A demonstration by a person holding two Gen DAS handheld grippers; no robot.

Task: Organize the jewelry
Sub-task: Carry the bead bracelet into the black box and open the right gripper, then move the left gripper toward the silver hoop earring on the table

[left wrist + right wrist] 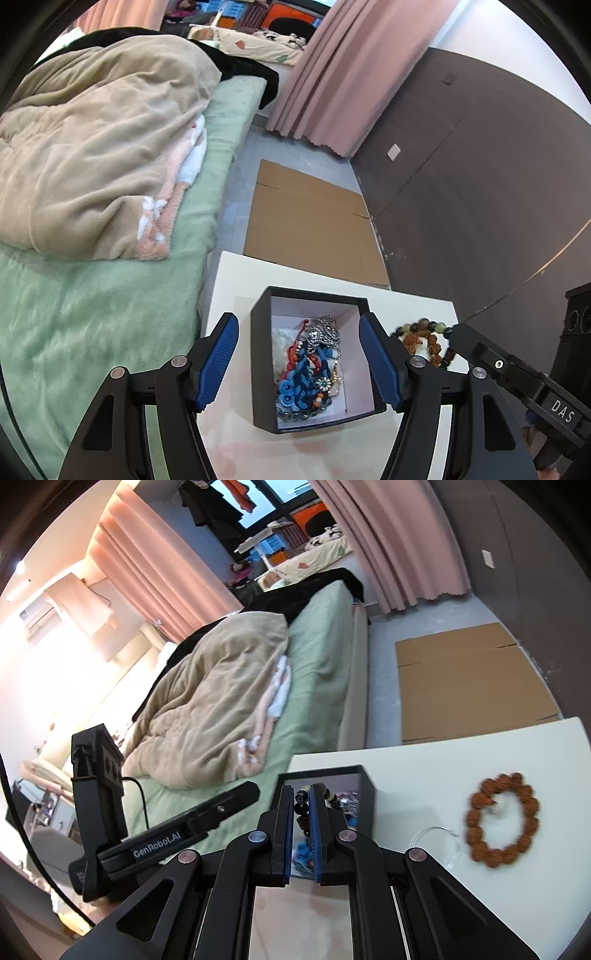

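Your left gripper (299, 363) has its fingers spread wide, straddling the open black box with white lining (314, 360) on the white tabletop (240, 273). The box holds a tangle of blue, red and silver jewelry (308, 369).

Your right gripper (303, 829) is pinching a strand of mixed dark and pale green beads (301, 799) between blue pads, just above the box (365, 786).

Around it: a bed with green sheet (92, 314) and beige blanket (99, 147) sits beside the table, flattened cardboard (310, 221) on the floor beyond it, pink curtain (351, 74) further back.

Only the right view shows the brown wooden-bead bracelet (502, 819) lying flat on the table, with a clear thin ring (437, 845) touching or just beside it. In the left view the held strand (424, 326) overlaps that bracelet (424, 343), and the right gripper's body hides part of both. The box contents are mostly blocked in the right view.
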